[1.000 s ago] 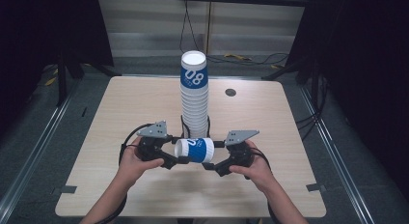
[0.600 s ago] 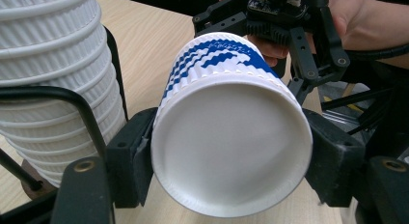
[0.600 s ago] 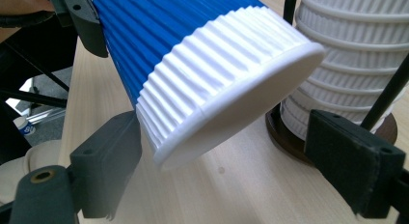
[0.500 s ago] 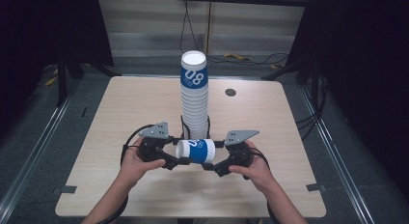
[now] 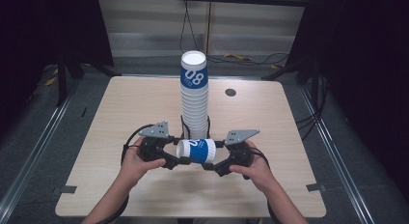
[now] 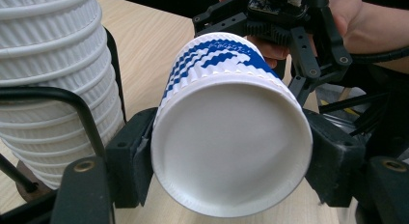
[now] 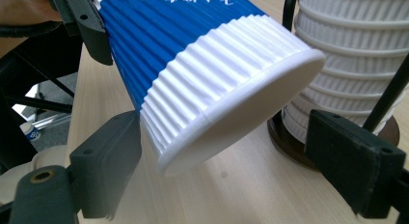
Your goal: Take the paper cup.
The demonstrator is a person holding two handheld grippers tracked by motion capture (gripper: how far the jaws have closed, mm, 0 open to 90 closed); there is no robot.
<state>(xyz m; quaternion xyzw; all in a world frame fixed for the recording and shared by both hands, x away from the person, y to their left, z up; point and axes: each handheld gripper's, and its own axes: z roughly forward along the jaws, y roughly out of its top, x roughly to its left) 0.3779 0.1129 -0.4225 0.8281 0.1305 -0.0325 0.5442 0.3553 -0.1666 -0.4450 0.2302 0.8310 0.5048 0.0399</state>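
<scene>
A blue and white ribbed paper cup [image 5: 196, 150] lies on its side above the table, in front of a tall stack of cups [image 5: 195, 101]. My left gripper [image 5: 179, 159] is shut on the cup's left end; in the left gripper view both pads press its sides and its flat white end [image 6: 231, 151] faces the camera. My right gripper [image 5: 212, 162] stands open around the cup's other end [image 7: 226, 89]. Its left finger [image 7: 111, 161] sits close beside the cup, and its right finger [image 7: 357, 161] stands well clear.
The stack [image 7: 352, 55] stands on a dark round base [image 7: 289, 139] with black wire rods, just behind the grippers. The wooden table [image 5: 289, 137] has a small round hole [image 5: 230, 92] at the back right. Dark floor and cables surround it.
</scene>
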